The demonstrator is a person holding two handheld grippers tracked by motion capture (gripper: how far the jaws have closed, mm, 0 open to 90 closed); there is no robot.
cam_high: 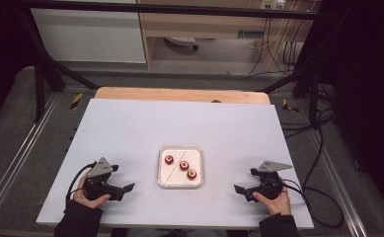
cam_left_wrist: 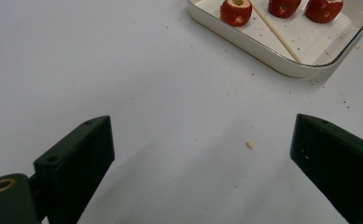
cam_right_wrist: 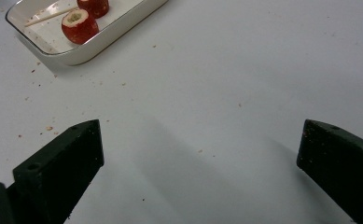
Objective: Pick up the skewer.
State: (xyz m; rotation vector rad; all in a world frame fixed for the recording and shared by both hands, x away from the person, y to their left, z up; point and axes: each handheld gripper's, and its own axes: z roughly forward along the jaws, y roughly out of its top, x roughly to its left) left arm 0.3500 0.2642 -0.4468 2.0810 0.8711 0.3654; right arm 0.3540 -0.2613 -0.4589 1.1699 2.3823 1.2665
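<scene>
1. A white tray (cam_high: 180,167) is sitting near the middle of the table (cam_high: 130,128), a little toward the person's side.
2. Three red fruits are lying in the tray in a slanted row: one (cam_high: 169,159) toward the far left corner, one (cam_high: 184,165) in the centre, one (cam_high: 192,174) toward the near right.
3. A thin wooden stick (cam_high: 175,169) is lying slantwise across the tray floor, just beside the fruits; in the left gripper view the stick (cam_left_wrist: 276,31) is running between two of them.
4. Each fruit is showing a pale hollowed top, seen most plainly in the right gripper view on the nearest fruit (cam_right_wrist: 79,25).
5. The left tongs (cam_high: 125,189) are resting low over the table to the left of the tray, well apart from it, held by the person's left hand (cam_high: 88,195) and pointing toward the tray.
6. The jaws of the left tongs (cam_left_wrist: 202,154) are standing wide apart with nothing but bare table between them.
7. The right tongs (cam_high: 240,190) are sitting to the right of the tray, also well apart from it, held by the right hand (cam_high: 273,200) and pointing toward the tray.
8. The jaws of the right tongs (cam_right_wrist: 200,158) are likewise gaping wide, with nothing between them.
9. Small crumbs (cam_left_wrist: 249,145) are lying scattered on the table around the tray.
</scene>
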